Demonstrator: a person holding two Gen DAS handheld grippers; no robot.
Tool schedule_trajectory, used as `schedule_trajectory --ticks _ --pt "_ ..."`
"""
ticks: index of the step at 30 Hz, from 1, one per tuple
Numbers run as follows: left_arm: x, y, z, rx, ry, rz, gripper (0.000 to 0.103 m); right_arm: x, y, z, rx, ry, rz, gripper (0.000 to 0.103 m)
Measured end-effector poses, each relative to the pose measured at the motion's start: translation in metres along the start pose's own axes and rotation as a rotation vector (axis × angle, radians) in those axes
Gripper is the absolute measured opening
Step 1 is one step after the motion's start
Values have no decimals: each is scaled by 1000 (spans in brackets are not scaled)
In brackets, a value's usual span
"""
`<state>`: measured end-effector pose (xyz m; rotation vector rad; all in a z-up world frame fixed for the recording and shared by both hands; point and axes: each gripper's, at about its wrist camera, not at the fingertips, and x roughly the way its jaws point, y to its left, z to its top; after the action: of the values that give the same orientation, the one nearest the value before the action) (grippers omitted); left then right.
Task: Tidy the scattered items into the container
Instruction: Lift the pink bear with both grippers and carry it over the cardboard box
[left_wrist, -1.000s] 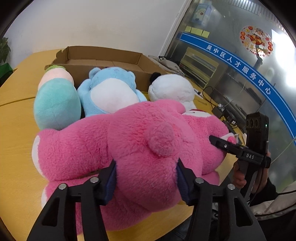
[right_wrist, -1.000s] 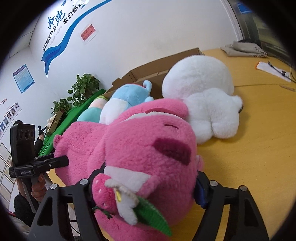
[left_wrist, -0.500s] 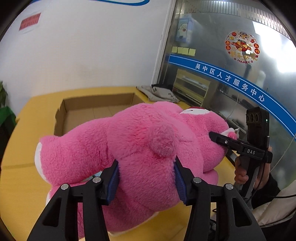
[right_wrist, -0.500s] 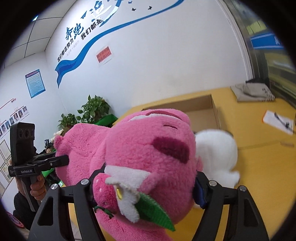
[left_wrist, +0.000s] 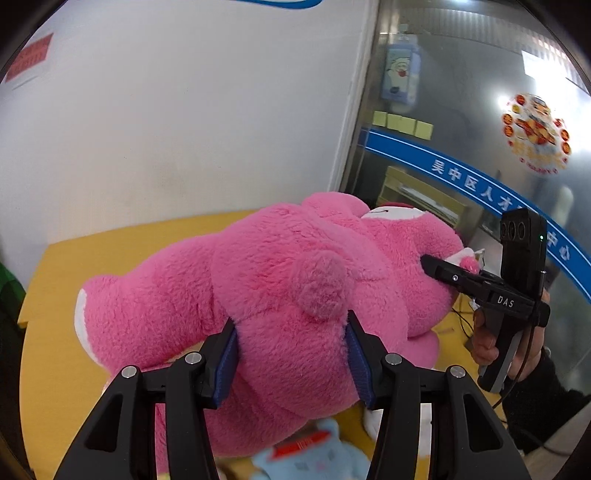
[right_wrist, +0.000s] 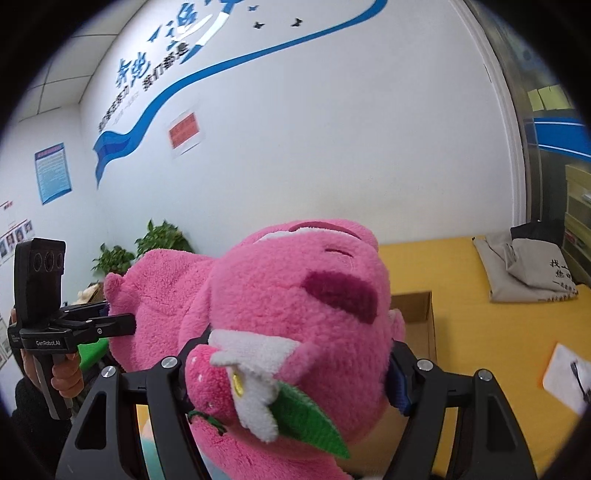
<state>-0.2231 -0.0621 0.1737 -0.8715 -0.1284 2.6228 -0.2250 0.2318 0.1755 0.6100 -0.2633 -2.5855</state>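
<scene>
A big pink plush bear (left_wrist: 280, 295) hangs in the air above the yellow table (left_wrist: 122, 240), carried by both grippers. My left gripper (left_wrist: 291, 350) is shut on its rear, just below the round tail. My right gripper (right_wrist: 291, 373) is shut on its head (right_wrist: 295, 295), beside the plush strawberry with a white flower and green leaf (right_wrist: 258, 387). A corner of the open cardboard box (right_wrist: 417, 317) shows behind the bear's head in the right wrist view. A light blue plush toy (left_wrist: 314, 458) lies below the bear at the bottom edge of the left wrist view.
A grey cloth bag (right_wrist: 528, 269) lies at the far end of the table and a white paper (right_wrist: 565, 380) at its right side. Potted plants (right_wrist: 147, 247) stand by the white wall. A glass partition (left_wrist: 480, 129) runs along the right.
Both grippers have lifted the pink bear high off the table and carried it forward. The other plush toys have dropped below the views, and the box is now mostly hidden behind the bear.
</scene>
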Motion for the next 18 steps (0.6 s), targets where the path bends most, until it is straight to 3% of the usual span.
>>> schedule_trajectory --ticks 5,7,11,13,15,18 --pt "106 41 28 -44 96 10 56 86 -57 21 55 57 -65 74" --pt "157 60 19 -77 172 12 55 119 -79 11 75 111 -103 74" --pt "262 105 -31 -212 394 11 57 195 -125 -32 162 298 -195 78" --pt "274 111 -42 -257 390 -18 66 222 -144 -58 219 395 -270 81" --pt "264 107 -37 -244 380 -4 70 221 -138 -59 170 398 -288 87" --pt "244 100 -33 -200 377 43 71 210 -141 -59 207 420 -273 89"
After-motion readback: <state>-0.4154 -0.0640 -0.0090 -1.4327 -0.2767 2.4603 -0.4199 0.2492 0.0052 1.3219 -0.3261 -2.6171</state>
